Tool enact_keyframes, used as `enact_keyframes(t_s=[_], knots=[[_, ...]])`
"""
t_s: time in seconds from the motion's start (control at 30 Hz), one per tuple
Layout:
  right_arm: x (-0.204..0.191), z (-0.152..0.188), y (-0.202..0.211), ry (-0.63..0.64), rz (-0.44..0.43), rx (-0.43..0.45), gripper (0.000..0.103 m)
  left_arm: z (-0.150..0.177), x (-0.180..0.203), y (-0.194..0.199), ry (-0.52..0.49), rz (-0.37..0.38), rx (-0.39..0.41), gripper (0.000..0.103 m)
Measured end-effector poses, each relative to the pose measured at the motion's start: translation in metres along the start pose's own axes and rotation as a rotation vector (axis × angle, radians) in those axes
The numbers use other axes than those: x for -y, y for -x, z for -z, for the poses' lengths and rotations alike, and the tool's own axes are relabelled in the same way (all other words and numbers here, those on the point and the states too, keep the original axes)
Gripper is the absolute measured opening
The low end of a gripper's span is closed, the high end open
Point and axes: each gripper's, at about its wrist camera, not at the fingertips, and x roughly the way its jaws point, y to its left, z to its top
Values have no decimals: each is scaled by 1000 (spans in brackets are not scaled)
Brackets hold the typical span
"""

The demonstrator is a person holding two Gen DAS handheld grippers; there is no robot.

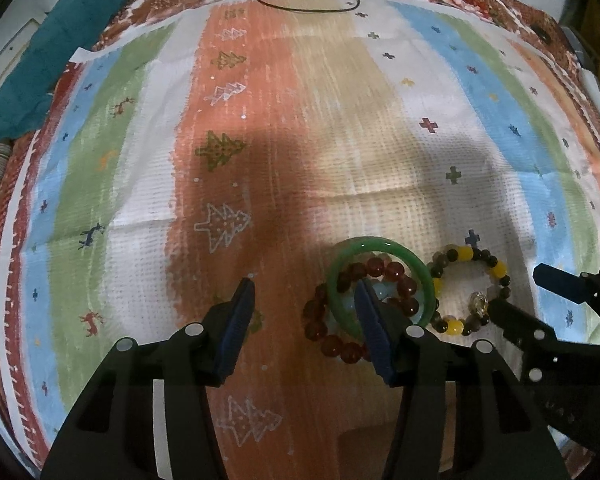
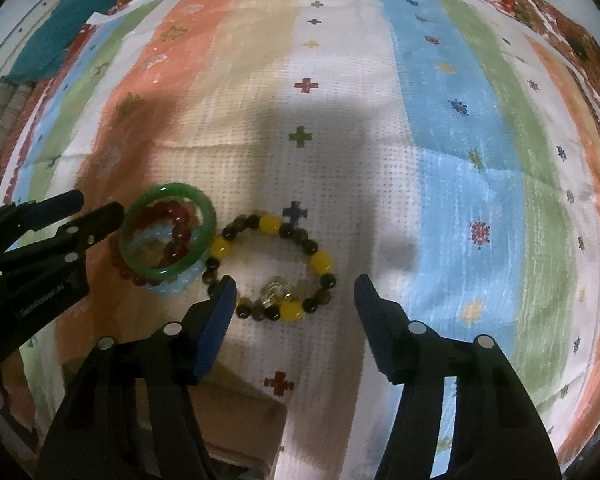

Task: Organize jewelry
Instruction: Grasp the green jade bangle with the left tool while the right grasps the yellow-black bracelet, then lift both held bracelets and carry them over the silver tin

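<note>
A green bangle lies on the striped cloth, stacked over a dark red bead bracelet and a pale blue bead bracelet. Just right of the stack lies a bracelet of yellow and dark beads with a clear charm. My left gripper is open over the stack's left side, its right finger in front of the bangle's middle. My right gripper is open over the near part of the yellow bracelet, pressing on nothing.
The striped cloth with tree and cross motifs covers the surface. A teal cloth lies at the far left corner and a black cord loops at the far edge. A tan box-like edge shows under the grippers.
</note>
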Motion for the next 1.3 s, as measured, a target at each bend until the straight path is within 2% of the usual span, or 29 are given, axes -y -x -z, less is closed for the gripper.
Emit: enact_keyframes(t_s=[0.17,0.33,0.4,0.47,0.53,0.63,1.03,1.3], knots=[[3,-3,-14,1,21,-26,56,-3,5,-8,-17,11,-15,46],[2,-8,-24,13,32,-40,46,-3,9,-20,-31,7,-44,26],[0,-9,-26,24,43,-38,40,-2,10,-24,-36,10,-52,24],[-4,-13,-30,37,59,-38,29,-3,12,-27,-39,26,-57,17],[-6,-17,-35,55,80,-33,23,-5,13,-27,-40,23,-47,8],[-9,-22,-35,61,92,-14,12,-6,12,-27,-39,7,-37,7],[-5,-30,-4,68,78,102,12,-16,-7,4,25,40,36,8],[-7,-27,18,91,66,148,12,-17,-11,26,37,57,79,8]])
